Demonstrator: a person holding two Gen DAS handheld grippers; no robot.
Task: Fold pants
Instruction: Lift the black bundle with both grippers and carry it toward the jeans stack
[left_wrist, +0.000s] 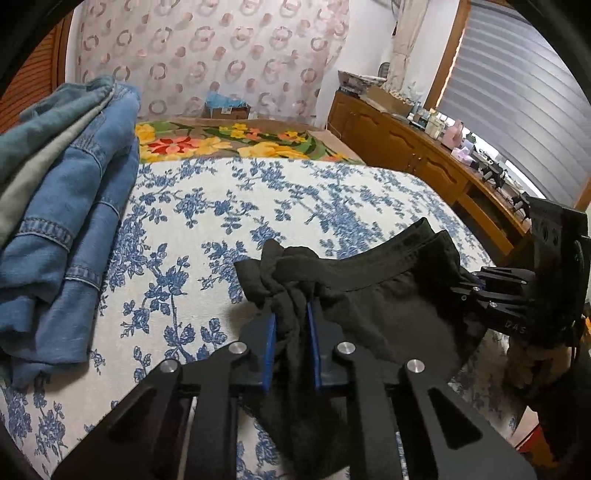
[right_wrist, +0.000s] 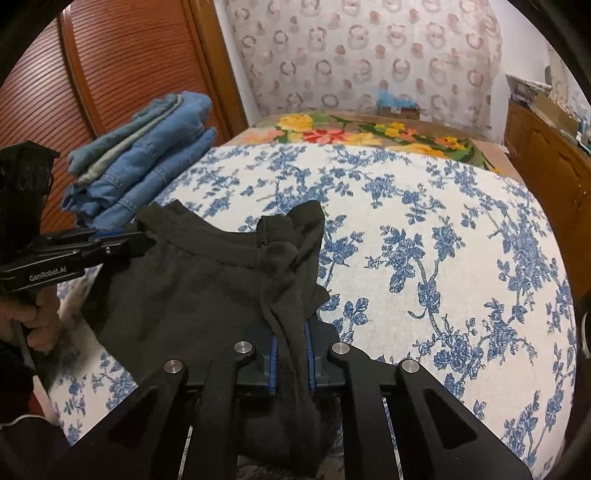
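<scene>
While bunched black fabric is being pinched tight by the left claw (left_wrist: 291, 332) and the right claw (right_wrist: 290, 347), the black pants (right_wrist: 192, 280) are being held stretched above the floral bed (right_wrist: 424, 240); beyond, folded jeans (left_wrist: 74, 221) are being kept stacked.

Ahead of both grippers the blue-flowered bedspread (right_wrist: 424, 229) lies open right across to the yellow-flowered blanket (left_wrist: 236, 142). On the left edge a stack of folded jeans (left_wrist: 74, 221) blocks that side, backed by a slatted wooden door (right_wrist: 110, 66). On the right, the wooden cabinet (left_wrist: 402, 147) seems to stand close beside the bed.
</scene>
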